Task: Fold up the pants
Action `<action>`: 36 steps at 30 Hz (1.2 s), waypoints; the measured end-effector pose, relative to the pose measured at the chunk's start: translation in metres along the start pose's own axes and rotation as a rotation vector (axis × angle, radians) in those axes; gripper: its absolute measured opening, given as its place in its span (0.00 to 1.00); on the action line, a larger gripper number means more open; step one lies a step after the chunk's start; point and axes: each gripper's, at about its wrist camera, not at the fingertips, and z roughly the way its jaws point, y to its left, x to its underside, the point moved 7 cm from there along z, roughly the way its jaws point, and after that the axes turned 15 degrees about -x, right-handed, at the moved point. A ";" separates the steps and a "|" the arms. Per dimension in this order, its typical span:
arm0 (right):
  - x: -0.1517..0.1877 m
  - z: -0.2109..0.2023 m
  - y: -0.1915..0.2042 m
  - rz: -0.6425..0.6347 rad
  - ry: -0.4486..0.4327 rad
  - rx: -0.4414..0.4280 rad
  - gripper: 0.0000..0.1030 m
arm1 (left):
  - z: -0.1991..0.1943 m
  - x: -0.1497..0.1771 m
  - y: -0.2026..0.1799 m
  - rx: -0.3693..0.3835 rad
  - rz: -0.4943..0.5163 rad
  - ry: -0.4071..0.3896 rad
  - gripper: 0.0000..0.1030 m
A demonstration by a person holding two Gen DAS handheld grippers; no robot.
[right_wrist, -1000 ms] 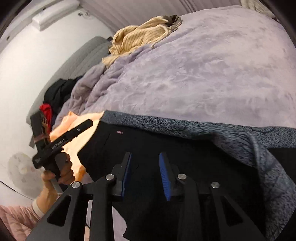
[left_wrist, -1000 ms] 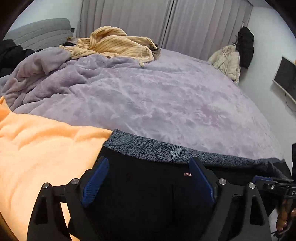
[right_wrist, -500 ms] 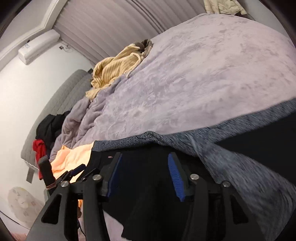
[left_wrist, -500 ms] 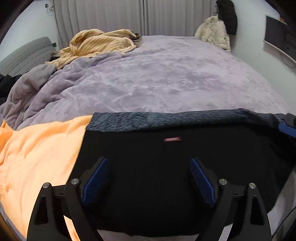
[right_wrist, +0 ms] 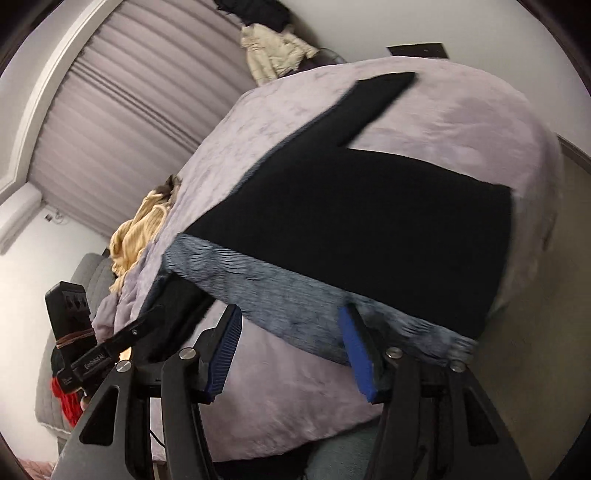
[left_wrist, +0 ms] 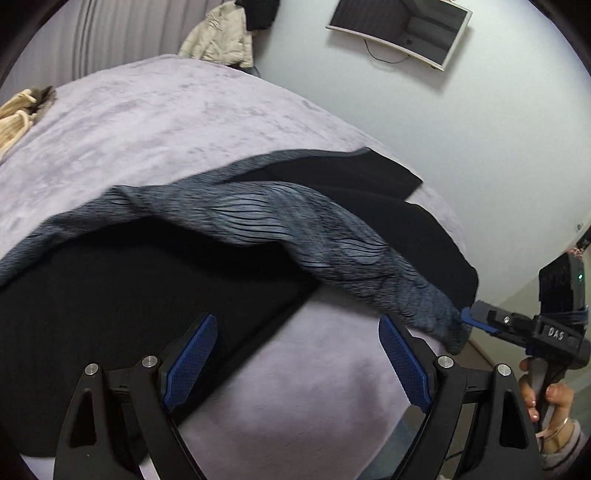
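Note:
Black pants [right_wrist: 369,221] lie spread on the purple bed cover [left_wrist: 166,122], legs toward the far bed corner. A grey patterned band of the pants [left_wrist: 288,218] runs across them, turned over and rumpled. My left gripper [left_wrist: 295,354] hovers open over the black fabric's edge and bare cover, holding nothing. In the right wrist view it shows at the left [right_wrist: 147,325]. My right gripper [right_wrist: 291,350] has its jaws apart, and the grey band [right_wrist: 295,310] lies across them, against the right finger without being pinched. From the left wrist view its tip [left_wrist: 469,317] touches the band's end.
A cream striped garment [right_wrist: 144,229] is heaped at the head of the bed. A beige jacket [left_wrist: 221,40] hangs by the curtains, and a screen [left_wrist: 399,29] is on the wall. The bed's edge and the floor [right_wrist: 535,332] are at the right. A hand [left_wrist: 550,402] holds the right gripper.
Both views have swung right along the pants toward the legs, and the orange blanket has left view. The right gripper's jaws have widened. The grey band now stretches to the right gripper's tip.

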 end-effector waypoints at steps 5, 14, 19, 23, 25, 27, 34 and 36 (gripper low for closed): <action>0.013 -0.027 -0.048 0.077 -0.038 0.038 0.58 | 0.034 -0.005 -0.043 0.051 -0.019 0.076 0.87; 0.032 -0.015 -0.098 0.284 -0.041 -0.294 0.51 | 0.058 0.001 -0.067 0.050 0.010 0.100 0.87; 0.020 -0.017 -0.084 0.305 -0.063 -0.420 0.19 | 0.044 -0.011 -0.072 0.031 0.040 0.058 0.66; -0.027 -0.035 -0.042 0.175 -0.099 -0.485 0.19 | 0.026 -0.043 -0.081 0.006 0.077 -0.035 0.67; -0.066 -0.038 -0.020 0.109 -0.121 -0.512 0.19 | 0.022 -0.063 -0.081 0.007 0.076 -0.072 0.67; -0.103 -0.035 -0.004 0.048 -0.136 -0.504 0.19 | 0.025 -0.085 -0.080 -0.004 0.069 -0.095 0.67; -0.204 0.031 0.025 -0.016 -0.088 -0.368 0.22 | 0.064 -0.154 -0.055 -0.041 -0.027 -0.029 0.68; -0.221 0.053 0.023 0.003 -0.072 -0.330 0.23 | 0.073 -0.163 -0.048 -0.035 -0.040 0.007 0.68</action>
